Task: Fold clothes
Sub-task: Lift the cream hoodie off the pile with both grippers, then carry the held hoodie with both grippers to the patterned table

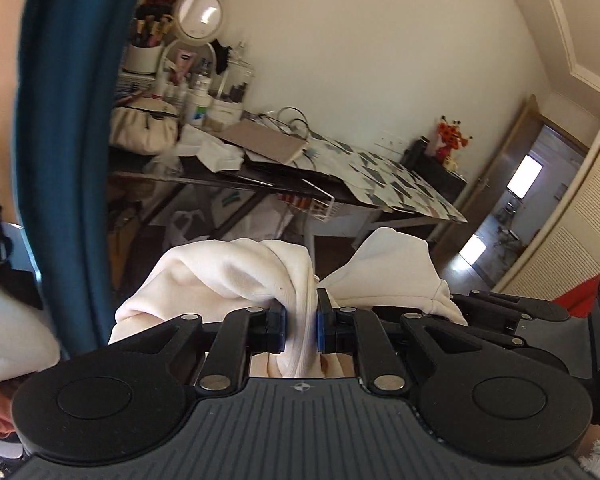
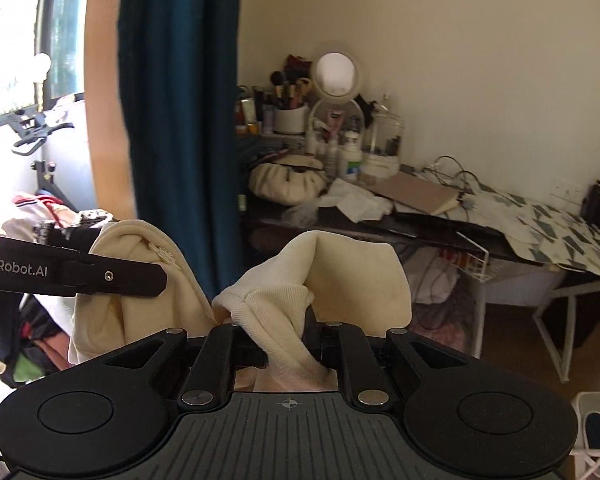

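Left wrist view: the left gripper [image 1: 301, 326] was clamped on a bunched fold of the cream garment [image 1: 236, 272], the cloth pinched between the two blue pads [image 1: 282, 330] with only a narrow gap between them. The garment was lifted in the air, humped up at 11 o'clock and 1 o'clock from the jaws, with more of it hanging below the fingers. At 3 o'clock, part of the right gripper [image 1: 512, 316] lay just beside the garment's edge. A blue curtain [image 1: 68, 120] filled the 9 to 11 o'clock side. A cluttered desk [image 1: 284, 168] stood behind at 12 o'clock, with a round mirror [image 1: 200, 14] at 11 o'clock and a doorway [image 1: 516, 200] at 3 o'clock.

Right wrist view: the right gripper [image 2: 287, 336] was closed tight on a ribbed cuff or hem of the same cream garment [image 2: 356, 276]; the cloth wrapped over the fingers and hid the pads. The garment was held up off any surface, rising to 12 and 1 o'clock. At 9 o'clock, a finger of the left gripper [image 2: 100, 274] reached in from the left edge and touched another fold of the garment. The curtain [image 2: 176, 120] hung at 11 o'clock, a window [image 2: 16, 40] at 10 o'clock, and the desk [image 2: 440, 216] at 2 o'clock. A clothes pile [image 2: 32, 220] lay at 9 o'clock.
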`<state>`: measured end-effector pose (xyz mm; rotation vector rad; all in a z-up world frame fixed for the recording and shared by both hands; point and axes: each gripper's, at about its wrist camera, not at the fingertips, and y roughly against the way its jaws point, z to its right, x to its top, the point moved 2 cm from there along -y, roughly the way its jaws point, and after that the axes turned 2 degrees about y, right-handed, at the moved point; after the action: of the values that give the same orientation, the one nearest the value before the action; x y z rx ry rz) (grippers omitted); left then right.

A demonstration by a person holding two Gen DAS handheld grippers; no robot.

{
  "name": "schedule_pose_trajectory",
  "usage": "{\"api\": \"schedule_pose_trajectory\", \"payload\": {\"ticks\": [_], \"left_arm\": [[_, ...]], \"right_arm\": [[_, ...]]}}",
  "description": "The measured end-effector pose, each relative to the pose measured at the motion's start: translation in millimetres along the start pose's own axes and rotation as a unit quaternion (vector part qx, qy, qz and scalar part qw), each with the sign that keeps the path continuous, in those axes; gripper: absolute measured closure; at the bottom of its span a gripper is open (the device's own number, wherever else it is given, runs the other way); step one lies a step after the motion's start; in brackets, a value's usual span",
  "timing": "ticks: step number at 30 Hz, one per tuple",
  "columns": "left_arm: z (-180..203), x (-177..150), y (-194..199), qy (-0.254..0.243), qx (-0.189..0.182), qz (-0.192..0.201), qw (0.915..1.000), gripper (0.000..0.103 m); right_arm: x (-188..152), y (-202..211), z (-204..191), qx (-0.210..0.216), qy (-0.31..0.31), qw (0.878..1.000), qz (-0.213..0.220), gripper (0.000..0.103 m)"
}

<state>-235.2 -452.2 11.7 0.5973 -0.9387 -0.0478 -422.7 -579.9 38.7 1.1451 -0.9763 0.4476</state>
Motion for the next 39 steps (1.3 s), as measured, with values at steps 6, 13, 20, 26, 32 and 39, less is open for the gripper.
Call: {"api": "schedule_pose_trajectory", "payload": {"ticks": [6, 13, 20, 26, 32, 39], "left_arm": [[26, 27, -92, -0.028, -0.043, -0.031, 0.9982, 0.089], [24, 87, -191, -0.006, -0.069, -0.046, 0.9965, 0.089], [28, 137, -274, -0.024, -0.086, -0.049, 0.9948, 0.089], [47, 167, -331, -0.043, -0.097, -0.052, 0.993, 0.089], [87, 182, -392, -0.063, -0.097, -0.068, 0.991, 0.089], [157, 179, -475, -0.069, -0.073, -0.07, 0.9925, 0.089]], "right_arm": [[2, -39, 67, -0.052, -0.01, 0.999, -0.009, 0.091], [42, -121, 142, -0.064, -0.005, 0.998, -0.023, 0.091], [86, -198, 198, -0.068, 0.009, 0.997, -0.032, 0.091], [103, -239, 241, -0.075, 0.004, 0.997, -0.022, 0.091], [100, -260, 308, -0.079, -0.018, 0.997, -0.014, 0.091], [82, -277, 428, -0.061, -0.027, 0.998, -0.002, 0.091]]}}
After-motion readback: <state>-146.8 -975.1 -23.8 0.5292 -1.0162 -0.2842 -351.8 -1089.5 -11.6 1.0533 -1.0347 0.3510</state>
